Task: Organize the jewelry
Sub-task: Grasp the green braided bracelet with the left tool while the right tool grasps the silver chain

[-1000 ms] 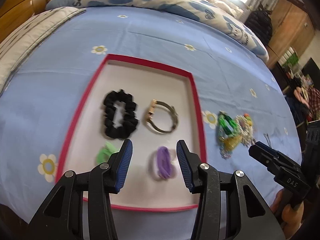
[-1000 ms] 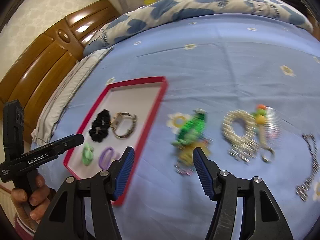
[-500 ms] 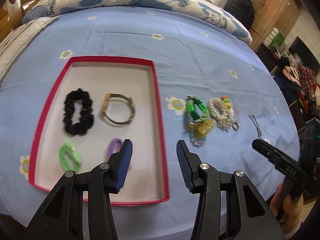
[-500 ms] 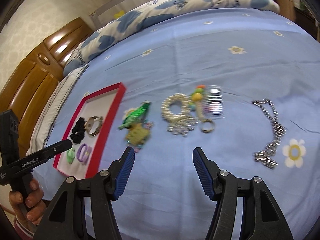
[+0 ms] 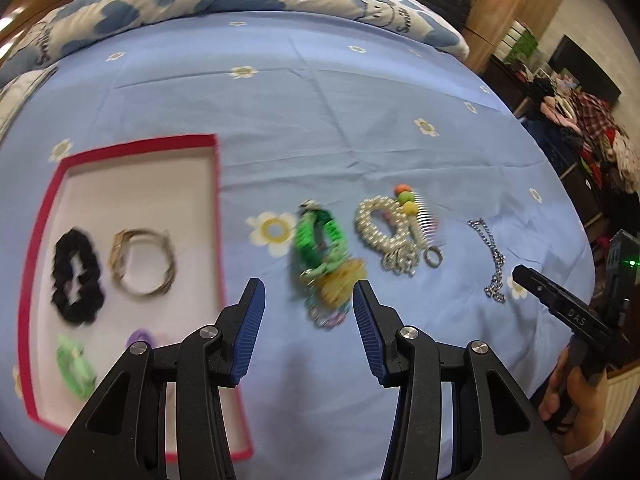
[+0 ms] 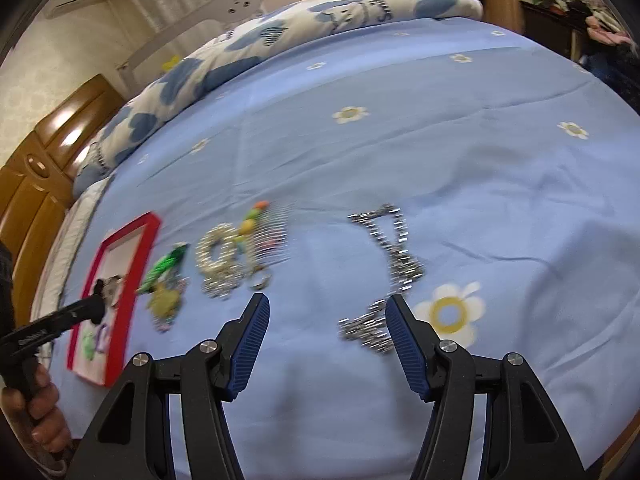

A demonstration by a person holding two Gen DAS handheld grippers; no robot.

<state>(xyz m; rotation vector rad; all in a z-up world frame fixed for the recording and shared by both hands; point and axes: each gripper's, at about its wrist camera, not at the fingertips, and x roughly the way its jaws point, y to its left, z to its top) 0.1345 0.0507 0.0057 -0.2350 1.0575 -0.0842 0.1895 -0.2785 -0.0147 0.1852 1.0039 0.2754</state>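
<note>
Both grippers' fingers spread, empty: left (image 5: 308, 300) near green bracelet (image 5: 318, 240), right (image 6: 326, 326) beside chain (image 6: 390, 264). Risk: snagging bedsheet (image 6: 400, 140) under chain.

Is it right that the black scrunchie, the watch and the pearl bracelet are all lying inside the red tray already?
Not quite. The black scrunchie and the watch are inside the red tray, but the pearl bracelet lies out on the blue bedsheet, right of the tray. The left wrist view shows it.
</note>
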